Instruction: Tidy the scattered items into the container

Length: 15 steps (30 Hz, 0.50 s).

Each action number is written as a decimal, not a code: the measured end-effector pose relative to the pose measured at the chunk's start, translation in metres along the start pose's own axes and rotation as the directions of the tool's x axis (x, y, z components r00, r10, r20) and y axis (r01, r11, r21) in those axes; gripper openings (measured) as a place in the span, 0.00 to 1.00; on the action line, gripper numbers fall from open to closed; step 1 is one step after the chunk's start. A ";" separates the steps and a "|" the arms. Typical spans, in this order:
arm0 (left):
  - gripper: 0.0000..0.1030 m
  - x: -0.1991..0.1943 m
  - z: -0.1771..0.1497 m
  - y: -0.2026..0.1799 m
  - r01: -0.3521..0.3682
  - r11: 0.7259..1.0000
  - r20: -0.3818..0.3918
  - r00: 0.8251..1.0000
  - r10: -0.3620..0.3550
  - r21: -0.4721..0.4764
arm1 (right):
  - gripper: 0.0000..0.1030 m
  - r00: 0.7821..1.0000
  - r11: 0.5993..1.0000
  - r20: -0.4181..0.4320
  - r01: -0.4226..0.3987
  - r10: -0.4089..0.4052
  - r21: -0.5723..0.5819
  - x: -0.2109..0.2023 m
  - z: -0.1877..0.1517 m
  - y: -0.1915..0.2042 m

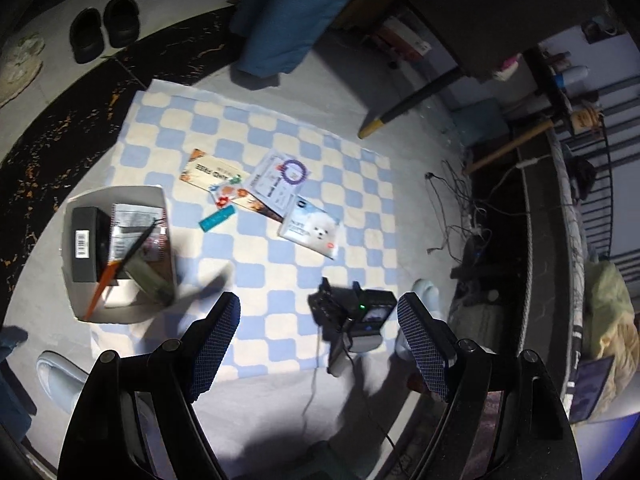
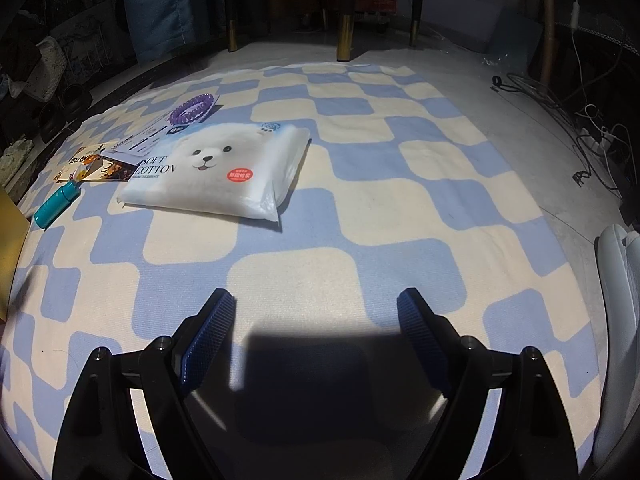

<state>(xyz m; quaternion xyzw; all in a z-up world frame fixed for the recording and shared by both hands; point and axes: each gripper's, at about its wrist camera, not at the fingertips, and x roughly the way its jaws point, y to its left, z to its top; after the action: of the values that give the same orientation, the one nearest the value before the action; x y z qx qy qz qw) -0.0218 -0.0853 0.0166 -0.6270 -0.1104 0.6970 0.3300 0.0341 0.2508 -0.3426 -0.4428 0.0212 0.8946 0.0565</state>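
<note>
A white container (image 1: 160, 196) on the left of the checkered mat (image 1: 280, 264) holds a black box (image 1: 86, 244), packets and an orange pen (image 1: 102, 286). On the mat lie a bear-print cotton pack (image 1: 310, 230) (image 2: 216, 168), a teal tube (image 1: 218, 219) (image 2: 56, 202), a card with a purple hair coil (image 1: 294, 171) (image 2: 192, 109) and a printed card (image 1: 212, 172) (image 2: 96, 168). My left gripper (image 1: 318, 312) is open, high above the mat. My right gripper (image 2: 316, 308), seen in the left view as a black device (image 1: 352, 312), is open, low over the mat, short of the cotton pack.
Pale slippers lie at the mat's edges (image 1: 56, 372) (image 2: 616, 280). Black shoes (image 1: 104, 28) stand far left. Chair legs (image 2: 346, 36) and a blue cushion (image 1: 280, 32) are beyond the mat. Tangled cables (image 1: 460, 208) (image 2: 592, 136) lie right of it.
</note>
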 end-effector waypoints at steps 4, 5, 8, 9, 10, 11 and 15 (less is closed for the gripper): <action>0.78 0.003 -0.002 -0.003 0.033 0.998 -0.027 0.999 -0.032 0.054 | 0.83 1.000 1.000 0.000 0.000 0.000 0.000 0.000 0.000 0.000; 0.78 0.002 -0.003 -0.002 0.033 0.998 -0.027 0.999 -0.032 0.058 | 0.83 1.000 1.000 0.000 0.000 0.000 0.000 0.000 0.000 0.000; 0.78 0.001 -0.006 0.001 0.038 0.998 -0.017 0.999 -0.037 0.040 | 0.83 1.000 1.000 0.000 0.000 0.000 0.000 0.000 0.000 0.000; 0.78 0.001 -0.006 0.004 0.041 0.999 -0.013 0.999 -0.040 0.027 | 0.83 1.000 1.000 0.000 0.000 0.000 0.000 0.001 0.000 0.000; 0.78 0.003 -0.006 0.007 0.043 0.999 -0.011 0.999 -0.043 0.012 | 0.83 1.000 1.000 0.000 0.000 0.000 0.000 0.001 0.000 0.000; 0.78 0.004 -0.005 0.011 0.044 0.999 -0.010 0.999 -0.044 -0.003 | 0.83 1.000 1.000 0.000 0.000 0.000 0.000 0.000 0.000 0.000; 0.78 0.012 -0.004 0.024 0.052 0.997 -0.022 0.998 -0.054 -0.056 | 0.83 1.000 1.000 0.000 0.000 0.000 0.000 0.001 0.000 0.000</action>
<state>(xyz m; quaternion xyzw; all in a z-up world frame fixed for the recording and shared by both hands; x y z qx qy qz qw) -0.0260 -0.0971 -0.0075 -0.6407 -0.1424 0.6774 0.3321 0.0333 0.2508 -0.3430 -0.4431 0.0212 0.8945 0.0564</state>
